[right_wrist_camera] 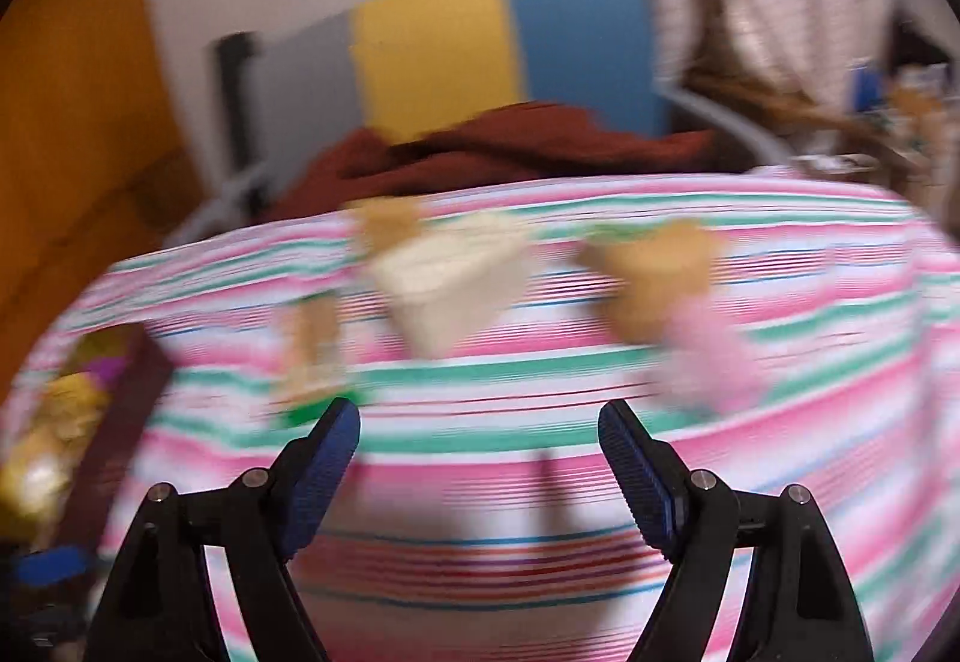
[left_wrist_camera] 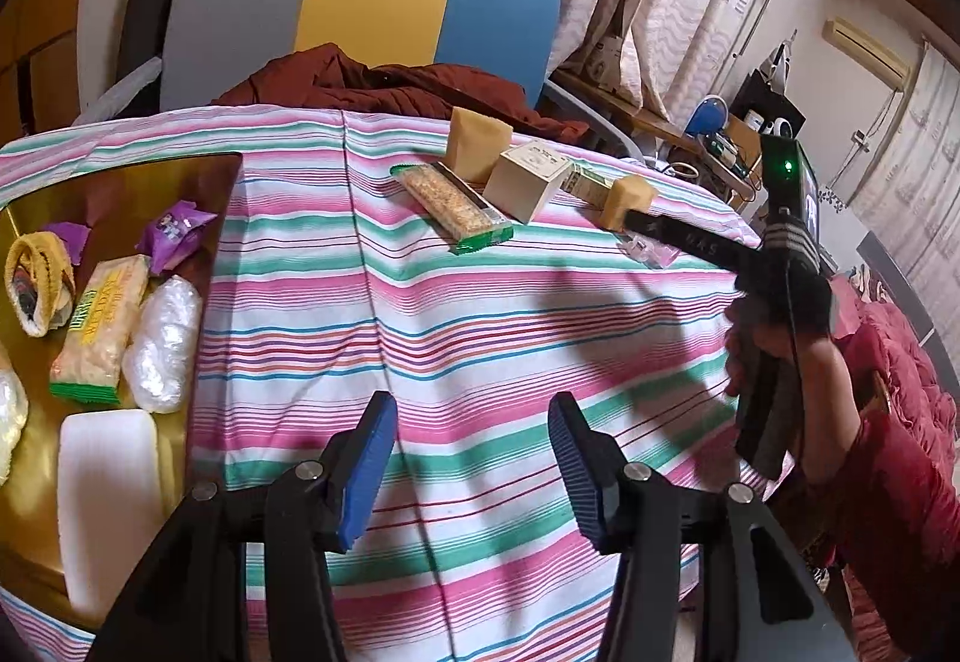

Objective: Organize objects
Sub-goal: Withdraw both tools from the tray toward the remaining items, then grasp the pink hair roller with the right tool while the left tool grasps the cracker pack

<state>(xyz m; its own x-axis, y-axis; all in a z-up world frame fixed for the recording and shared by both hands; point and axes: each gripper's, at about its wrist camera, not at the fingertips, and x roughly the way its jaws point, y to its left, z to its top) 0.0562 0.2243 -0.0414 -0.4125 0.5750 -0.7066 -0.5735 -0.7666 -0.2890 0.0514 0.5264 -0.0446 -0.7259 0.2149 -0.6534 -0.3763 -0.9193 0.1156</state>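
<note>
My left gripper (left_wrist_camera: 473, 461) hangs open over the striped tablecloth (left_wrist_camera: 480, 332) with nothing between its blue pads. To its left a gold tray (left_wrist_camera: 126, 182) holds a purple wrapper (left_wrist_camera: 174, 236), a cracker pack (left_wrist_camera: 99, 326), a clear wrapped bundle (left_wrist_camera: 162, 344), a white block (left_wrist_camera: 108, 488) and a rolled towel (left_wrist_camera: 36, 278). Further back on the cloth lie a snack bar (left_wrist_camera: 456, 206), a tan sponge (left_wrist_camera: 477, 143), a cream box (left_wrist_camera: 528, 179) and a second sponge (left_wrist_camera: 627, 197). My right gripper (right_wrist_camera: 480, 434) is open and empty; its view is blurred, with the cream box (right_wrist_camera: 444, 290) and the second sponge (right_wrist_camera: 654, 284) ahead.
A gloved hand (left_wrist_camera: 792, 266) in a red padded sleeve holds the right gripper at the table's right side. A small pink item (left_wrist_camera: 651, 249) lies by the second sponge. Behind the table stands a grey, yellow and blue chair (left_wrist_camera: 372, 2) with a brown cloth (left_wrist_camera: 390, 86).
</note>
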